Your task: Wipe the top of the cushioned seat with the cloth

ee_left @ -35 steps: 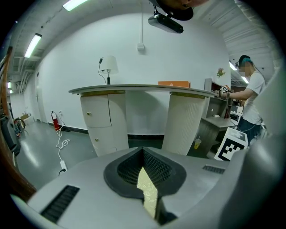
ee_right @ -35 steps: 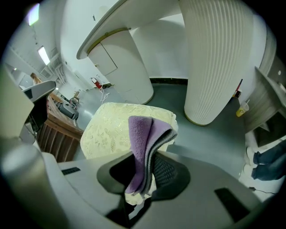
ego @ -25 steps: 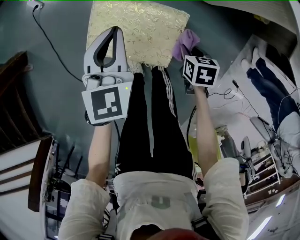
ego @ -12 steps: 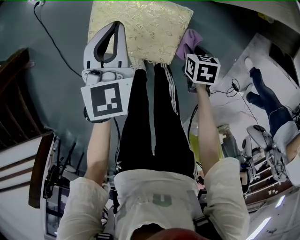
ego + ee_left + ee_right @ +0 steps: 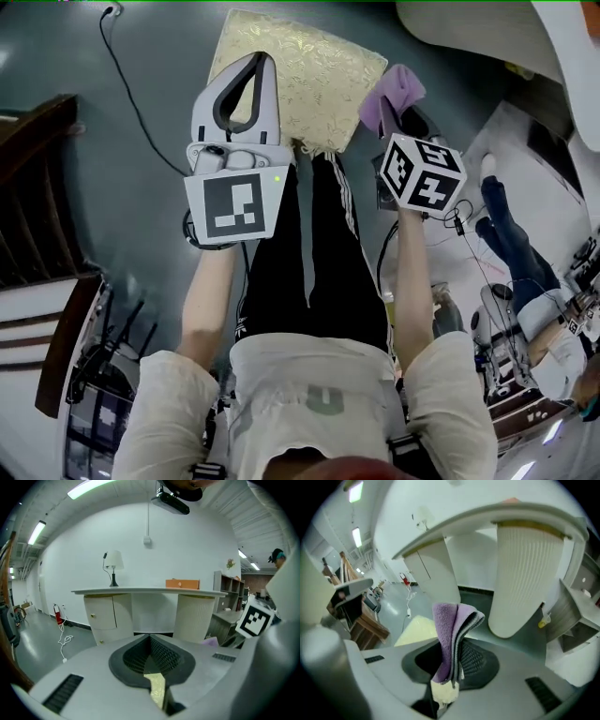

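The cushioned seat has a gold patterned top and stands on the grey floor ahead of my legs. My left gripper hangs over its near left part, jaws shut with nothing between them. In the left gripper view a strip of the gold seat shows below the shut left gripper. A folded purple cloth sticks up from my right gripper, just off the seat's right corner. In the right gripper view the cloth is pinched in the right gripper, with the seat lower left.
A cable trails over the floor left of the seat. Dark wooden furniture stands at the left. Another person and wires are at the right. Ahead are a white counter with a lamp and a ribbed white pillar.
The head view has swung, so seat and grippers sit further right in the picture. Both grippers keep about the same place beside the seat. The person at right has moved.
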The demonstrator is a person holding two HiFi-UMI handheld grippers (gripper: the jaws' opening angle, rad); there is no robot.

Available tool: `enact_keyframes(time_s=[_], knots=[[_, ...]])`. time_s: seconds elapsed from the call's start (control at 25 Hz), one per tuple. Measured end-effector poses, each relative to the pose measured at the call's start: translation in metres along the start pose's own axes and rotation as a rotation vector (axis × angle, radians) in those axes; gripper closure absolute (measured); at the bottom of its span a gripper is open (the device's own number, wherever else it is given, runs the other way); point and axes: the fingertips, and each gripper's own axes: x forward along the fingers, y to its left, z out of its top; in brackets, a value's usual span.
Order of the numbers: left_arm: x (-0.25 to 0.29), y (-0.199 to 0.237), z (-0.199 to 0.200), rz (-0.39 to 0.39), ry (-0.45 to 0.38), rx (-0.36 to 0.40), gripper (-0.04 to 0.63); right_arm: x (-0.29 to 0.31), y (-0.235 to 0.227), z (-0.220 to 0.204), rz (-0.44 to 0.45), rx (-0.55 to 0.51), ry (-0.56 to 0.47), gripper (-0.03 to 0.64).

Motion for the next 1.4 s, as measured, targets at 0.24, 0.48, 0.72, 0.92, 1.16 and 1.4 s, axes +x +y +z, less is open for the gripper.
enact_keyframes(time_s=[0.24,0.48,0.72,0.92,1.16,1.4], knots=[[-0.024,0.019,0.029,0.072,-0.023,-0.034,0.589,-0.077,0.079,0.107,0.032,-0.152,-0.313,0.525],[-0.035,0.035,0.022,0.128,-0.011,-0.045,0.589,-0.084,0.114,0.124,0.054,-0.268,-0.379,0.525],[-0.041,0.048,0.016,0.169,-0.011,-0.072,0.589,-0.076,0.128,0.118,0.084,-0.307,-0.361,0.525],[-0.054,0.065,0.005,0.209,0.003,-0.093,0.589,-0.051,0.166,0.114,0.235,-0.265,-0.32,0.525],[-0.084,0.106,-0.031,0.312,0.056,-0.13,0.589,0.034,0.246,0.066,0.514,-0.087,-0.107,0.525],[-0.123,0.141,-0.071,0.383,0.105,-0.166,0.589,0.11,0.3,-0.014,0.552,0.095,0.15,0.525]])
